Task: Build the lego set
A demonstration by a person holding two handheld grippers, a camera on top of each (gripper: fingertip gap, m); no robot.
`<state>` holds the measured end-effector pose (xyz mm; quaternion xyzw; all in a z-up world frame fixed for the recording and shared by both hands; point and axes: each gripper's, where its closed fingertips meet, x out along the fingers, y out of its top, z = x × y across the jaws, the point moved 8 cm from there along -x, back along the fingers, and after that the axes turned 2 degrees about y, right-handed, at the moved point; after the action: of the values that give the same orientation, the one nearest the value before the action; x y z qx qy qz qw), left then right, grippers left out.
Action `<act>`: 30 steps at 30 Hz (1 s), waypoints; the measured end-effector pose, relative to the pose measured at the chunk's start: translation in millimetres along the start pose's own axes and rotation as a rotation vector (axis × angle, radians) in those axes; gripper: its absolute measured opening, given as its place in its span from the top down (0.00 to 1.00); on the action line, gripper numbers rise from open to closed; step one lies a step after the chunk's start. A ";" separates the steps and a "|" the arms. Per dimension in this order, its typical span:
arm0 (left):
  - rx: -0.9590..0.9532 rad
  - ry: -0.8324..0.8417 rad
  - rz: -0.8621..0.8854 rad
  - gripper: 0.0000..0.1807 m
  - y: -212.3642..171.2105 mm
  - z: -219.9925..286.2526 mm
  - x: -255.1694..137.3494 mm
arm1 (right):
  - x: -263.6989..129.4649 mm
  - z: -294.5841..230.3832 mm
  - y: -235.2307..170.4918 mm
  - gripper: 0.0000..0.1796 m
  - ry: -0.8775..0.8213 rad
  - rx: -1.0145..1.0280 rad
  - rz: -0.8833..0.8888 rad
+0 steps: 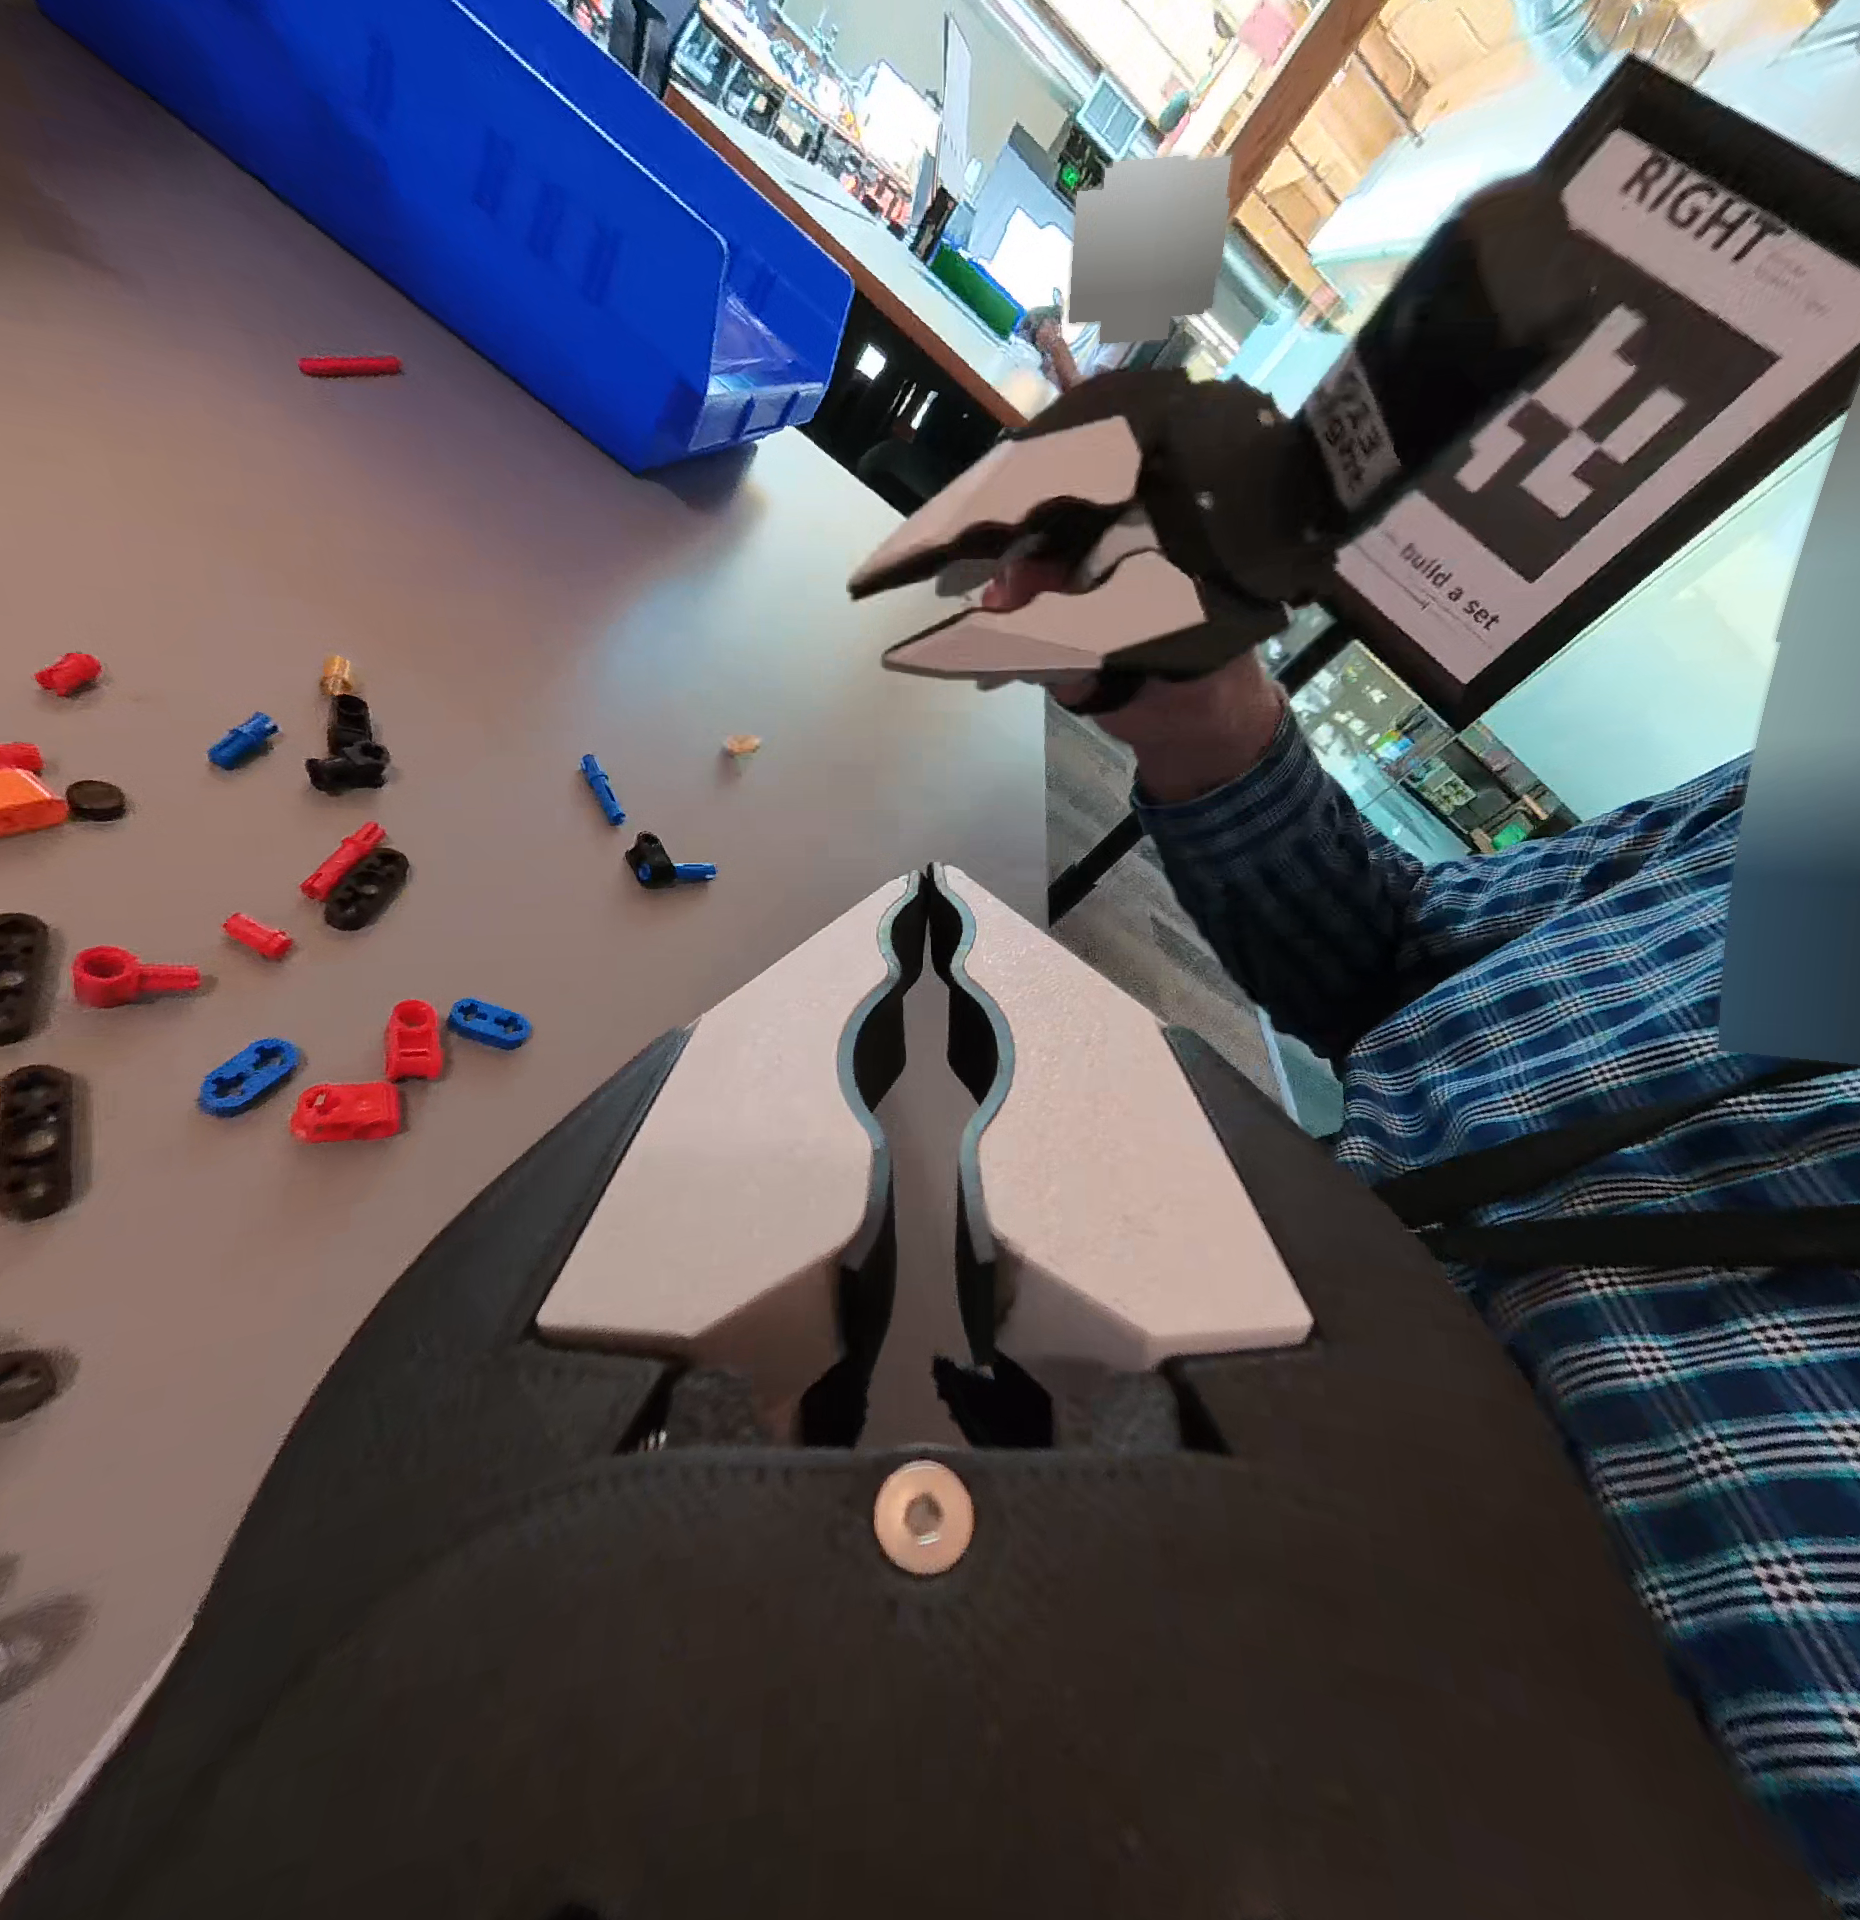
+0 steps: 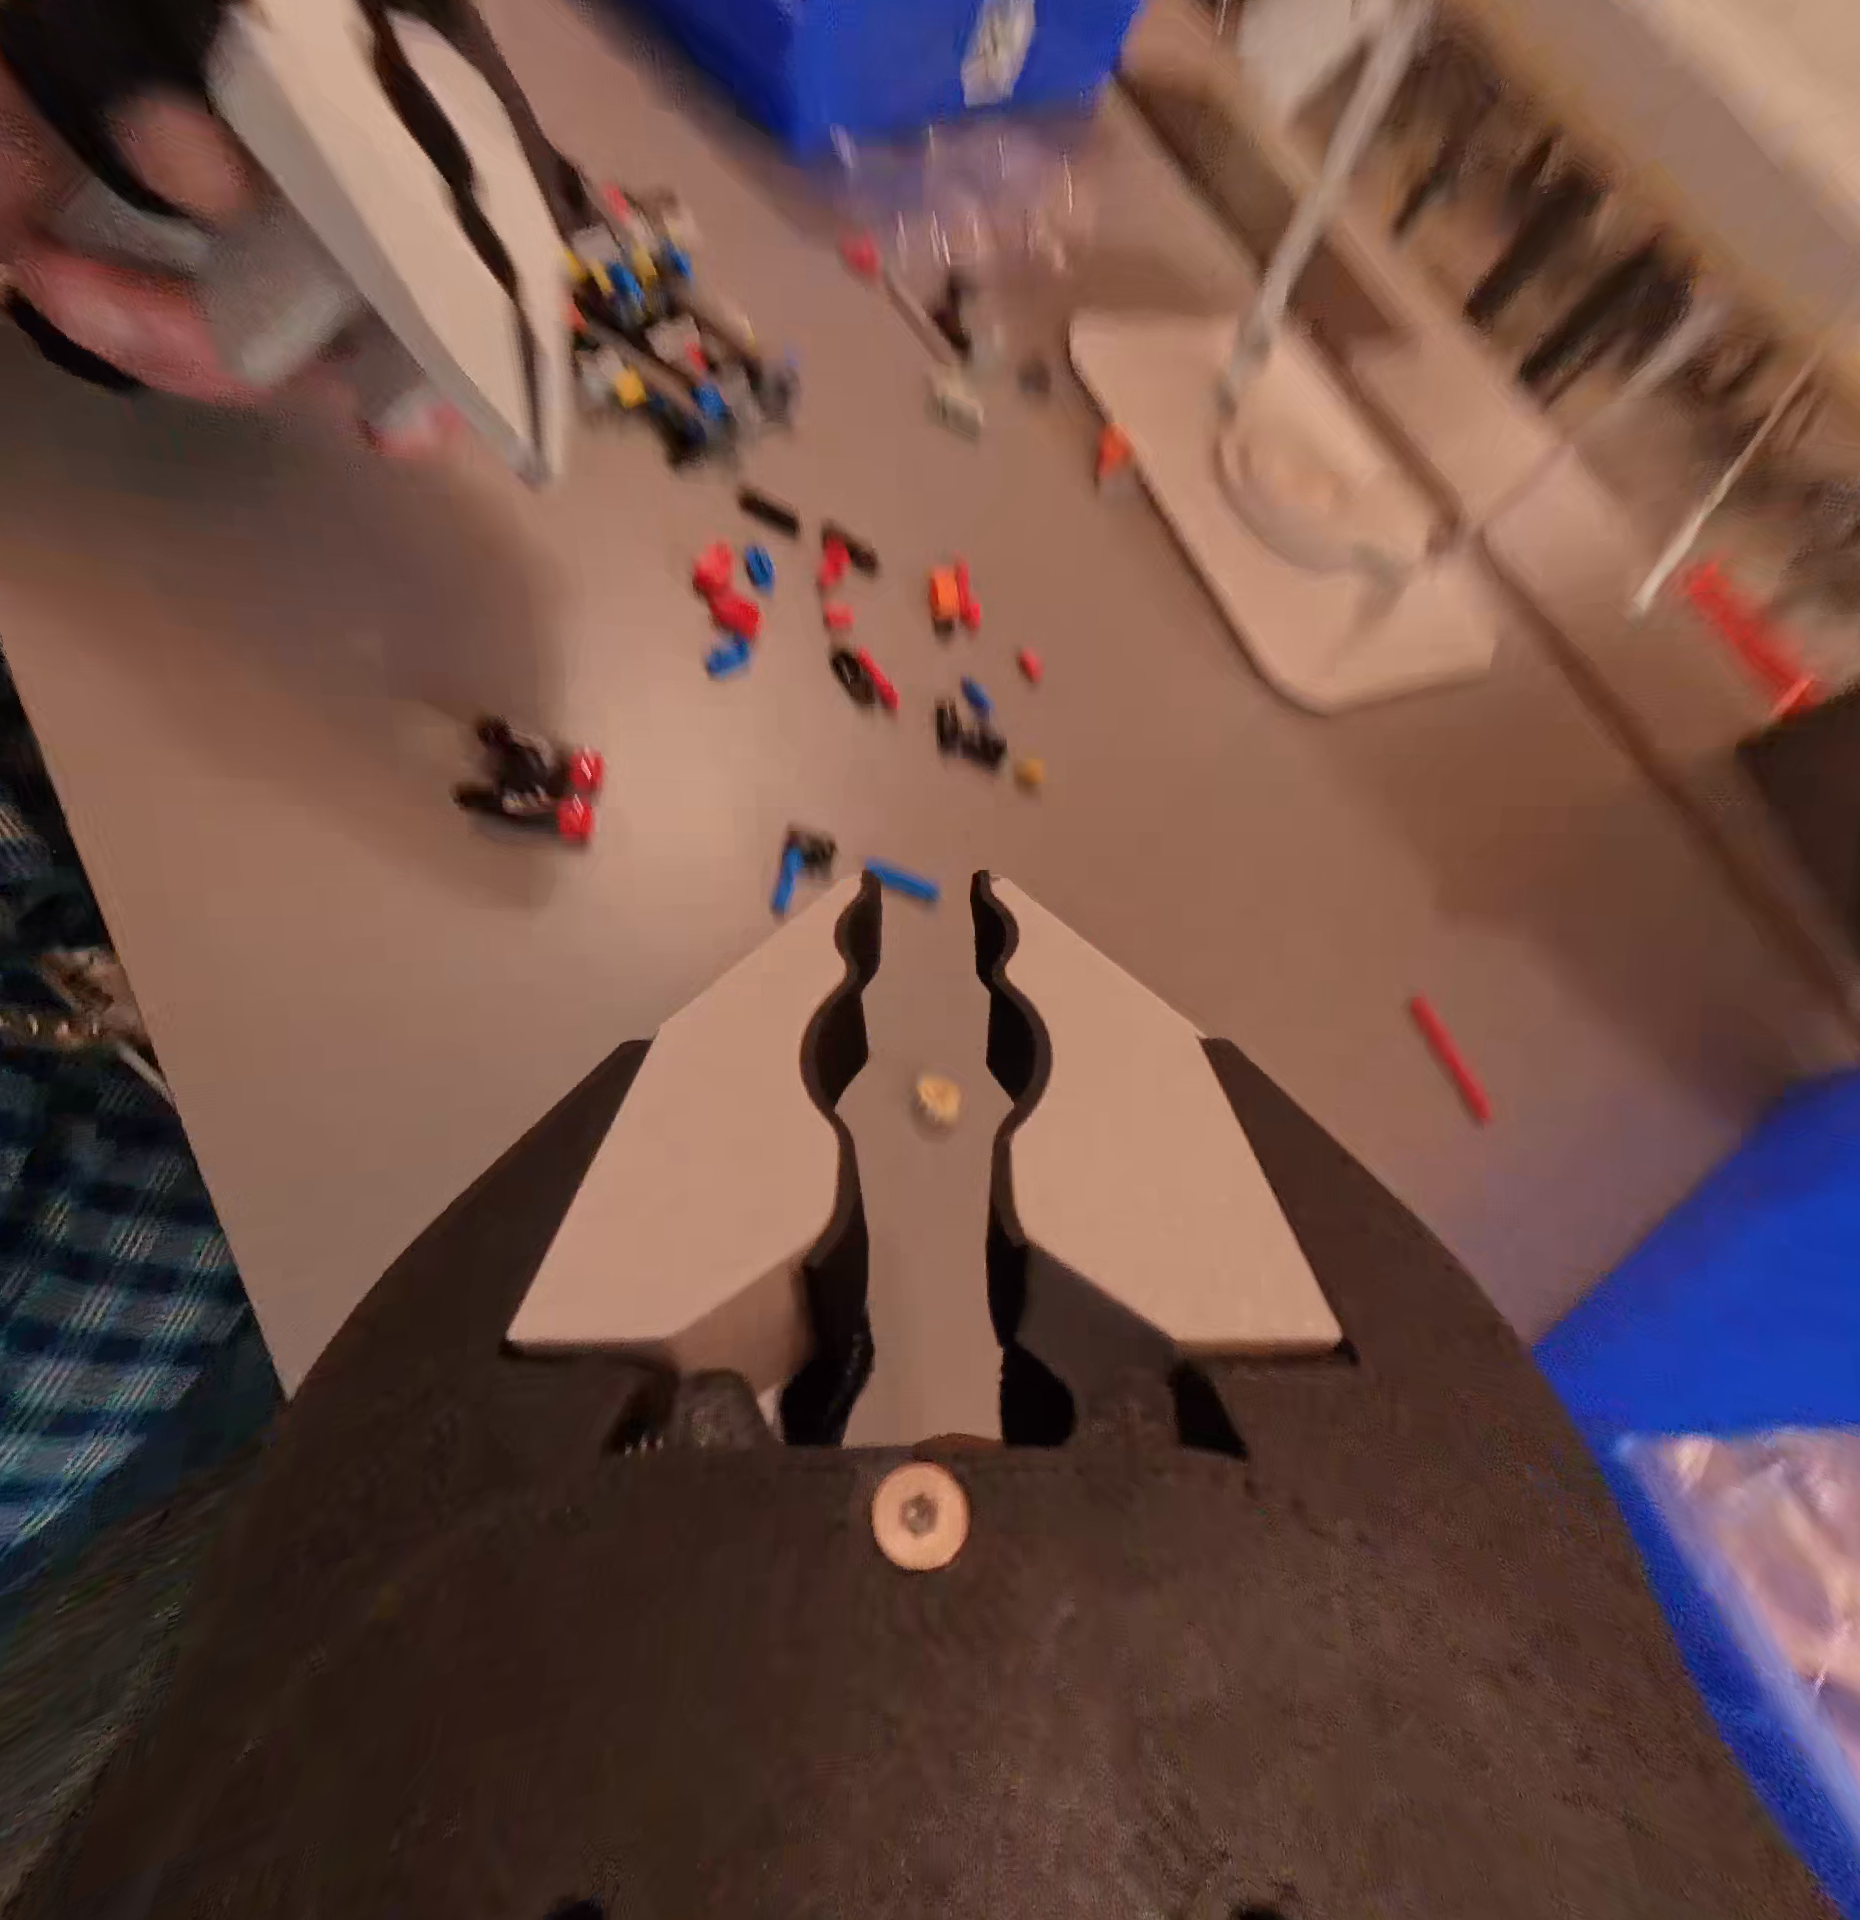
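Observation:
Loose Lego pieces lie scattered on the grey table [image 1: 469,623]: red connectors [image 1: 344,1110], blue links [image 1: 248,1075], black beams [image 1: 38,1141], a blue pin [image 1: 602,788] and a small tan piece [image 1: 741,744]. My left gripper [image 1: 928,883] is shut with nothing between its tips, above the table's near edge. My right gripper [image 1: 872,623] hangs in the air beyond it. In the blurred right wrist view my right gripper [image 2: 926,888] is open and empty above the table, with the tan piece [image 2: 936,1098] seen on the table between its fingers and a blue pin [image 2: 902,881] near the tips.
A blue bin [image 1: 490,208] stands at the back, with a red axle [image 1: 349,366] beside it. The right wrist view shows a partly built model [image 2: 677,332], a small black and red assembly [image 2: 531,779], a white stand base [image 2: 1279,520] and a blue bin [image 2: 1736,1299] at right.

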<state>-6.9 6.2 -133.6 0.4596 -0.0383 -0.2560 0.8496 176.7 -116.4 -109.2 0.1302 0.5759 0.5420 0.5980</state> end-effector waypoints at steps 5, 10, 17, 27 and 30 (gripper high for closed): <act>0.022 0.040 -0.032 1.00 -2.8 -3.6 0.7 | 7.7 14.8 -47.4 0.89 0.083 0.203 -0.156; 0.021 0.050 -0.051 1.00 -5.1 -6.1 3.1 | 28.7 17.0 -69.9 0.88 0.117 0.317 -0.188; 0.020 0.049 -0.052 1.00 -4.9 -5.5 2.9 | 32.6 18.7 -67.7 0.95 0.132 0.317 -0.194; 0.060 0.097 -0.053 0.93 -1.6 -3.6 10.9 | 17.7 -4.9 -21.6 0.96 0.063 0.096 -0.012; 0.061 0.091 -0.040 0.90 4.4 -1.0 19.7 | 15.9 -29.4 12.0 0.96 0.029 -0.117 0.039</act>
<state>12.2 -0.4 -133.9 0.4971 0.0016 -0.2506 0.8307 142.3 -112.9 -117.5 0.0986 0.5491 0.5881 0.5856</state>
